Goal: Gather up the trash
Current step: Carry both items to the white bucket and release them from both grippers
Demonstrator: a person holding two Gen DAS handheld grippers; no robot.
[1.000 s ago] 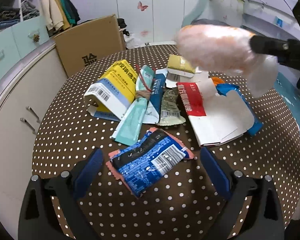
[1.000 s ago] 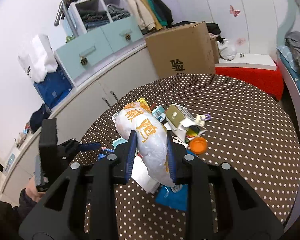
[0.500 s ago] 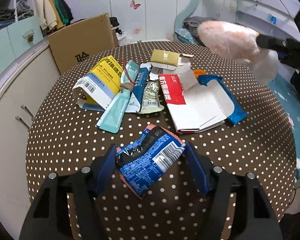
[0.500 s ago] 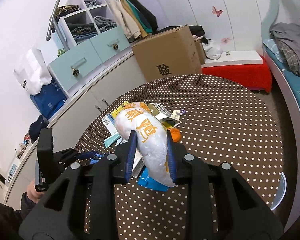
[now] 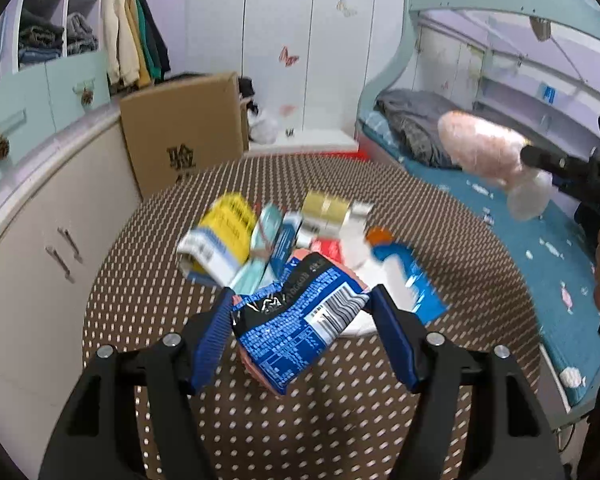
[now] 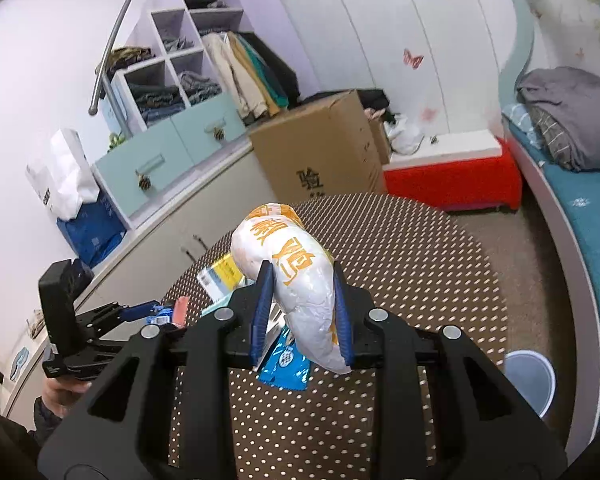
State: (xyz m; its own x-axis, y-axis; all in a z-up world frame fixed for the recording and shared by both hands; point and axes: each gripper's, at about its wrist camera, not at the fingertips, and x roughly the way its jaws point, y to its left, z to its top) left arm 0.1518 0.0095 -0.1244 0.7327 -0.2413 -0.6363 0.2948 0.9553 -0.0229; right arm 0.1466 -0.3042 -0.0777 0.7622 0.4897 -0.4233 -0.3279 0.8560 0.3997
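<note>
Two grippers were in view, each holding one piece of trash. The left gripper (image 5: 300, 312) had just been closing, and its blue fingers (image 5: 210, 338) pinched the blue snack wrapper (image 5: 296, 320) from both sides; the wrapper hung crumpled between them, clear of the brown dotted tabletop (image 5: 140, 280). The right gripper (image 6: 302, 316) stood at a narrow opening, its fingers (image 6: 262, 312) clamped on the white puffy bag (image 6: 288, 268) with orange print, which rose upright above them over the tabletop. In the left wrist view that bag showed pinkish, held off to the right, over the bed (image 5: 480, 216). The remaining trash pile (image 5: 260, 236) (a yellow and blue box, teal wrappers, an olive box, red and white cardboard, a blue packet) lay on the tabletop just beyond the left fingers, blurred. A pale bin (image 6: 530, 380) stood on the floor beside the table.
</note>
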